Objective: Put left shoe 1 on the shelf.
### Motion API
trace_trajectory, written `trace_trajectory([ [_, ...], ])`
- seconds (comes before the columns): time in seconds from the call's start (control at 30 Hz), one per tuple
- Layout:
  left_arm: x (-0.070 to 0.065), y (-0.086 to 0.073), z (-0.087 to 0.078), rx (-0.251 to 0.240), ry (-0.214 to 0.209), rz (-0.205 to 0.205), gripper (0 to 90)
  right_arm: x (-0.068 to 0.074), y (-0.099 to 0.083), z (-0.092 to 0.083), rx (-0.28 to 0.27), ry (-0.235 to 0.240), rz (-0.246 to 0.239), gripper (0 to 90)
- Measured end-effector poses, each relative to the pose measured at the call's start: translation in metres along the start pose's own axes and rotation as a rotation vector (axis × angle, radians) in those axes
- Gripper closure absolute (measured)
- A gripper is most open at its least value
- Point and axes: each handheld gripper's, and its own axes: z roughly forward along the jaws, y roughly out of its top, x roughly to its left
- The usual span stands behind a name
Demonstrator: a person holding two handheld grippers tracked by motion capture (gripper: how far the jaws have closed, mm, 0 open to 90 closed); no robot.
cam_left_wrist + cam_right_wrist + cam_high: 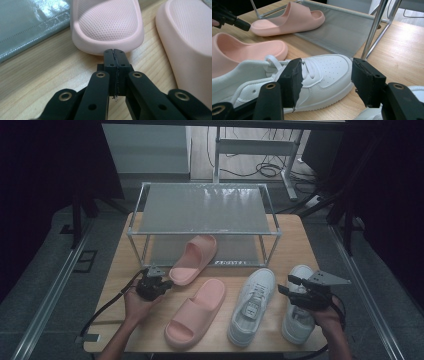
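Overhead, we note the left gripper [161, 283] just at the heel of the pink slide [194, 258] lying half under the shoe rack [205, 210]; a second pink slide [196, 314] and two white sneakers [252, 306] rest on the table [295, 240]. In the left gripper view, its jaws are pressed together, empty, tips at the heel. In the right gripper view, the right gripper [325, 82] stands apart, one sneaker's toe beyond the gap.

A rack [205, 210] stands at the back of the table [300, 245]. One slipper [194, 259] lies partly on its lower shelf [235, 251]. In front, left to right: a second slipper [196, 314], a sneaker [252, 306], another sneaker [298, 317].
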Motion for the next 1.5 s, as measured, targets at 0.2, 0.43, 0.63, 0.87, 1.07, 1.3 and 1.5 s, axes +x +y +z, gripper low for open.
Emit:
trace_trajectory([
  [0.2,0.002,0.005,0.008,-0.004,-0.016,-0.004,90.0,0.000,0.000,0.001,0.002,0.000,0.000,42.6],
  [0.43,-0.004,0.017,0.017,0.015,-0.008,0.051,90.0,0.000,0.000,0.001,0.001,-0.001,0.002,42.6],
  [0.63,-0.006,0.028,0.029,0.013,-0.020,0.053,89.8,0.000,0.000,0.000,0.000,-0.001,-0.001,42.6],
  [0.87,-0.013,0.043,0.044,0.019,-0.027,0.074,89.9,-0.001,0.000,-0.001,-0.004,-0.005,0.004,42.7],
  [1.07,-0.017,0.055,0.057,0.025,-0.035,0.089,89.6,-0.002,0.000,-0.002,-0.004,-0.004,0.002,42.7],
  [1.3,-0.020,0.065,0.069,0.024,-0.046,0.084,89.5,-0.002,0.000,-0.003,-0.004,-0.005,0.003,42.7],
  [1.5,-0.020,0.071,0.076,0.022,-0.050,0.090,89.5,-0.003,0.000,-0.003,-0.006,-0.007,0.005,42.6],
])
